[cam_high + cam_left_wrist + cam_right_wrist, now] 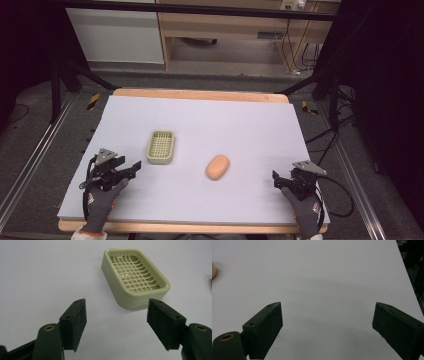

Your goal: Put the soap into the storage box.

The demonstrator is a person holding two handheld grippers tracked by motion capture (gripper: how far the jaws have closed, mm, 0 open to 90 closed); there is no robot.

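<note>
Both grippers are spread wide, holding nothing. The left gripper [116,323] has the pale green soap dish [135,276] sitting just past its fingertips. The peach soap bar [218,167] lies well left of the right gripper [327,330], on the lilac mat [240,125].

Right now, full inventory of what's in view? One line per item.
soap dish: 1, pale green with a grid insert, empty, left of table centre, just ahead of the left claw
soap bar: 1, peach-orange oval, on the sheet right of the dish, apart from it
sheet: 1, pale lilac-grey, covers the table top
table: 1, light wood edge showing around the sheet
gloved hands: 2, grey, at the near edge
left claw: 1, black, open, holds nothing
right claw: 1, black, open, holds nothing
</note>
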